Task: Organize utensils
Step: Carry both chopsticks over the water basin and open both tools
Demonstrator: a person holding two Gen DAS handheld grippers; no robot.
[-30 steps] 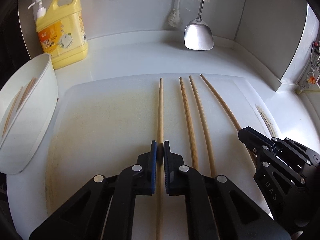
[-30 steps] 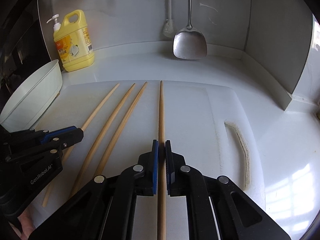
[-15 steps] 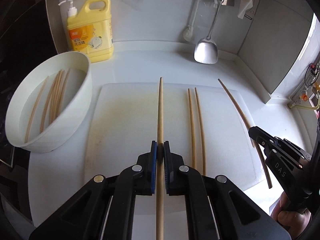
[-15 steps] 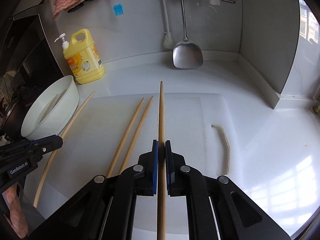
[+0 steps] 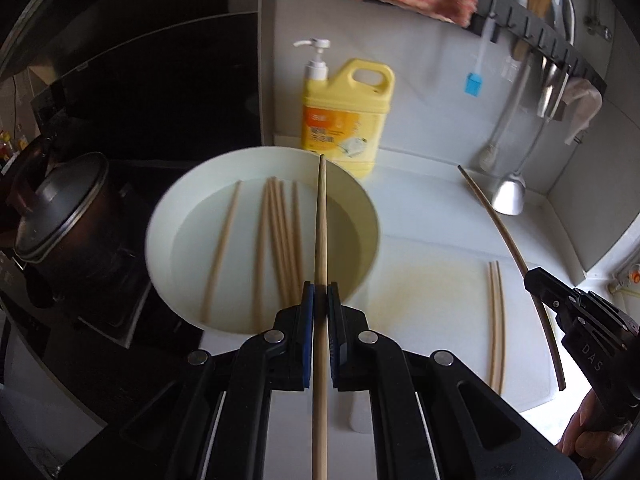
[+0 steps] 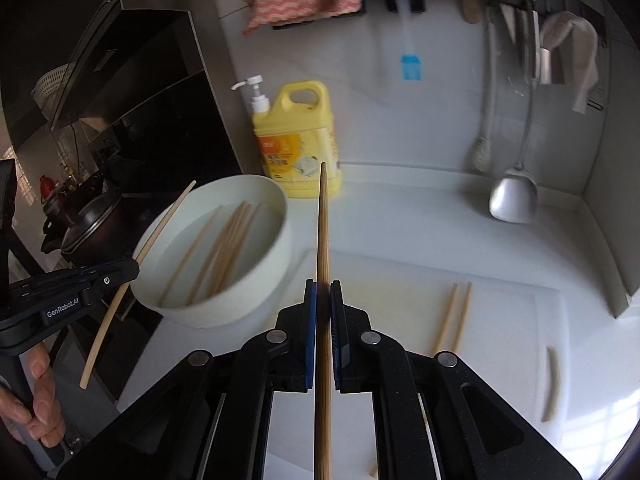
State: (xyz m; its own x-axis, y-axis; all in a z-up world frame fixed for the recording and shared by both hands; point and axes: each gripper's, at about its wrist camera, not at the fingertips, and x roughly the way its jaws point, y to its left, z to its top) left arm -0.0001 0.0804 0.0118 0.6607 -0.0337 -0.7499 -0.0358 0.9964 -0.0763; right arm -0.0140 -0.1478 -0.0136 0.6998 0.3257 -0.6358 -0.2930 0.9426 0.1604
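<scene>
Two grippers, left and right, each clench one chopstick; light, stiff, slippery sticks, best held mid-length.

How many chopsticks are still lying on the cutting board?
2: a pair lying side by side on the cutting board, near its right side. Nothing seems hidden. The others are in the bowl or held by the tongs.
</scene>
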